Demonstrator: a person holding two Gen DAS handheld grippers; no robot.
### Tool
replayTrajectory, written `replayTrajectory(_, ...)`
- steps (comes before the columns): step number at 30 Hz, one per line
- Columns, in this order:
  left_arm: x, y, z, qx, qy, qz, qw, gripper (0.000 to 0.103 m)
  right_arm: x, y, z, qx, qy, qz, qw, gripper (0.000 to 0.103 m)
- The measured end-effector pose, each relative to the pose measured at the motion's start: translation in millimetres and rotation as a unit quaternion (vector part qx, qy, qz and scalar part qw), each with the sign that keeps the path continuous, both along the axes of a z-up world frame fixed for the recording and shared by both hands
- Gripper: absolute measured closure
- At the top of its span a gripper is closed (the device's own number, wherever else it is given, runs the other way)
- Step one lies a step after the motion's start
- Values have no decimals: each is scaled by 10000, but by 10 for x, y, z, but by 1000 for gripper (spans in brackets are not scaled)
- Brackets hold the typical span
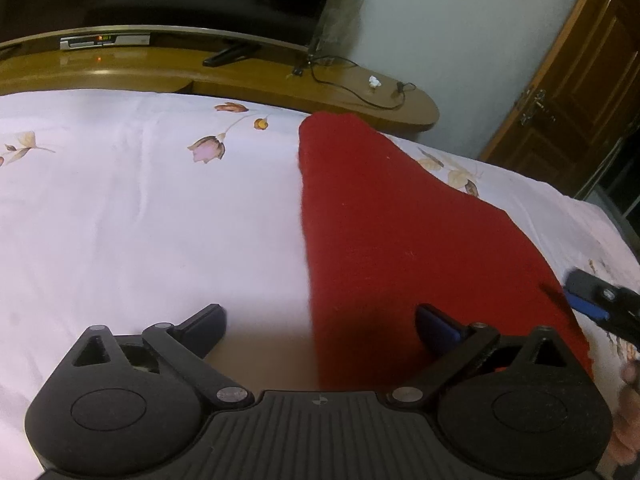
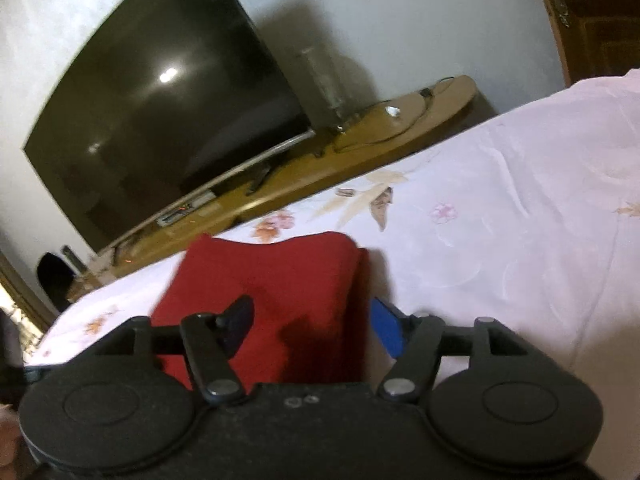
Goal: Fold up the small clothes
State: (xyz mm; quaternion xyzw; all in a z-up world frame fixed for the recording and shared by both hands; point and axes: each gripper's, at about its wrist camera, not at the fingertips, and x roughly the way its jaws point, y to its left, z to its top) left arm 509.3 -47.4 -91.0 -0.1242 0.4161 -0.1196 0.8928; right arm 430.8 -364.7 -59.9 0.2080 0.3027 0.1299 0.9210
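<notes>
— Judging by its narrow shape, is the red garment [image 1: 384, 216] already folded?
— Partly, it seems: it lies as a long strip on the floral bedsheet [image 1: 140, 208], short of the TV stand [image 1: 248, 76]. A crosswise fold looks left.
— And the grippers?
— Left gripper [image 1: 320, 320] spread wide over the garment's near edge; right gripper [image 2: 316, 320] likewise released, grasping nothing.

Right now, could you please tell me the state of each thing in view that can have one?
Red cloth: folded into a long strip, lying flat on the bedsheet.
Left gripper: open, fingers either side of the cloth's near left edge, holding nothing.
Right gripper: open over the cloth's near end.
Television: screen dark.
Set-top box: display lit orange.
Wooden door: looks closed.
</notes>
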Motion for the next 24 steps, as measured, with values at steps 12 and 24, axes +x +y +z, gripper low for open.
replayTrajectory(12, -203, 18, 219, 230, -182, -85, 9995, 2, -470, 24, 74, 447, 252, 24, 9987, 53)
replayTrajectory(24, -648, 223, -15, -6, 19, -85, 10000, 2, -572, 135, -156, 701, 738, 270, 9944, 68)
